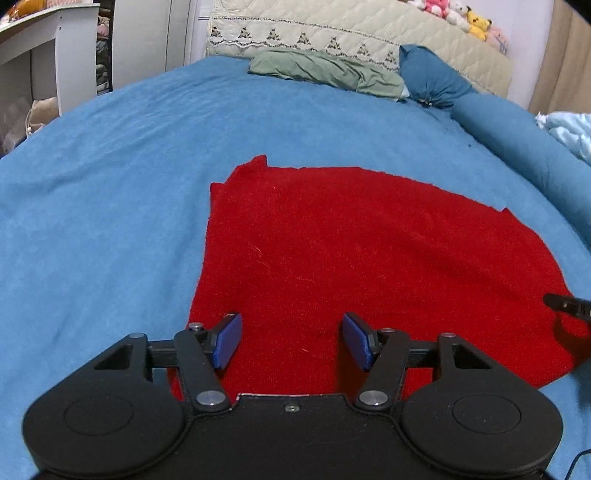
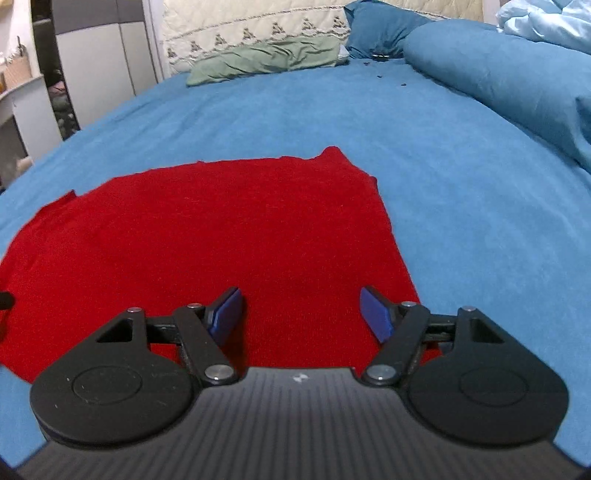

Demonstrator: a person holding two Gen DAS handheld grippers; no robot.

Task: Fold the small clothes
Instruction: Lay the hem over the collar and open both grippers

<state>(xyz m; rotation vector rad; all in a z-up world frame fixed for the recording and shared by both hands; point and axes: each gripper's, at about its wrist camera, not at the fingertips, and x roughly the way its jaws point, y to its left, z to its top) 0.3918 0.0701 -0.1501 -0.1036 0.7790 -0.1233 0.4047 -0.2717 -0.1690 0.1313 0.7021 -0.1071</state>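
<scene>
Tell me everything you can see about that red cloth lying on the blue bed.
The red fuzzy knit garment lies spread flat on the blue bedspread, plain, with no print showing. Small corners poke out along its far edge. Both open grippers, the left gripper and the right gripper, hover at its near edge; contact cannot be told.

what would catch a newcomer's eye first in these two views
The bright red fuzzy garment spread flat on the blue bedspread dominates. Above its near edge hang the left gripper and right gripper, both open. A crumpled green cloth lies far back by the quilted cream headboard.
</scene>
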